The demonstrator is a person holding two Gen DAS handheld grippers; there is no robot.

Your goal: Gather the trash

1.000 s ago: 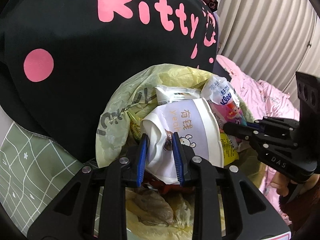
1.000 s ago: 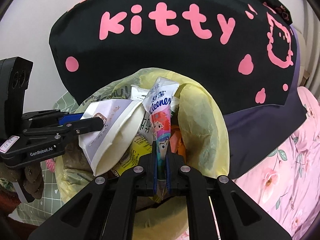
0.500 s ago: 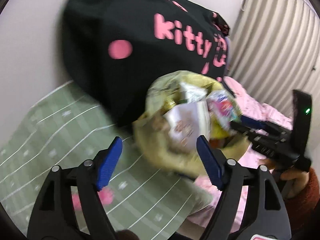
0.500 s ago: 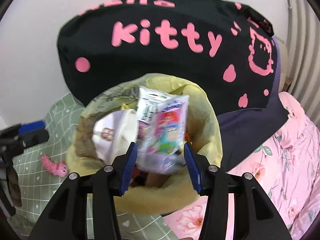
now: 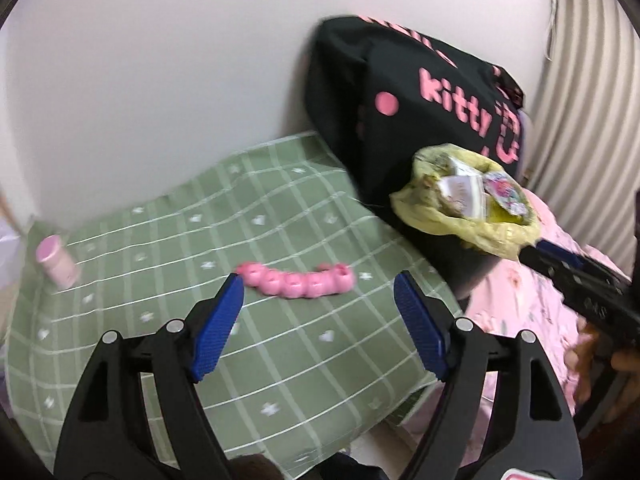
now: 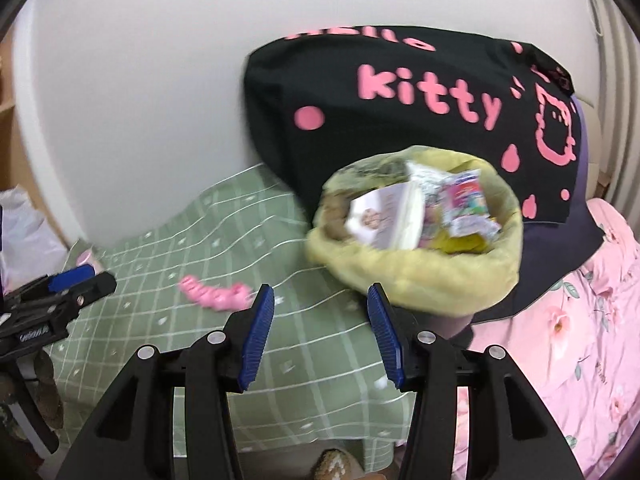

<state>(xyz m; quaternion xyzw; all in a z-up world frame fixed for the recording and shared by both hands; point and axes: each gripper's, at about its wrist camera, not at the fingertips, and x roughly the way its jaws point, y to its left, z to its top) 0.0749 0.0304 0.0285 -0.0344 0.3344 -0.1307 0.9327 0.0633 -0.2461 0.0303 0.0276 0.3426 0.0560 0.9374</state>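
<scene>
While both grippers hung over the bed, the scene read as follows.

Bin: a dark bin lined with a crinkled yellow plastic bag (image 6: 416, 280), rim folded outward, stood on the bed against a black cushion (image 6: 400, 120) printed with pink letters and dots.

Trash: inside the bag lay a white paper carton (image 6: 384, 220) and a glossy, colourful wrapper (image 6: 466, 204), among other packets too blurred to name.

Bedding: a green blanket (image 5: 260, 360) with a white grid and small white marks, soft and slightly rumpled; beside it a pink floral sheet (image 6: 560, 340).

Loose items: a pink, bumpy strip of joined round cups (image 5: 296, 282) lay on the blanket, apart from the bin; a small pink cylinder (image 5: 56, 266) stood tilted near the blanket's far corner.

Left view only: the cylinder in full, and the right gripper coming in from the side just beneath the bag's rim — whether touching it could not be told.

Right view only: the cushion's cat-face print and the bag's contents from closer.

Left gripper (image 5: 318, 328): blue ribbed pads spread wide, nothing between them, having just been opening.

Right gripper (image 6: 320, 334): jaws apart — less wide — empty, also just opened; bag beyond its tips.
</scene>
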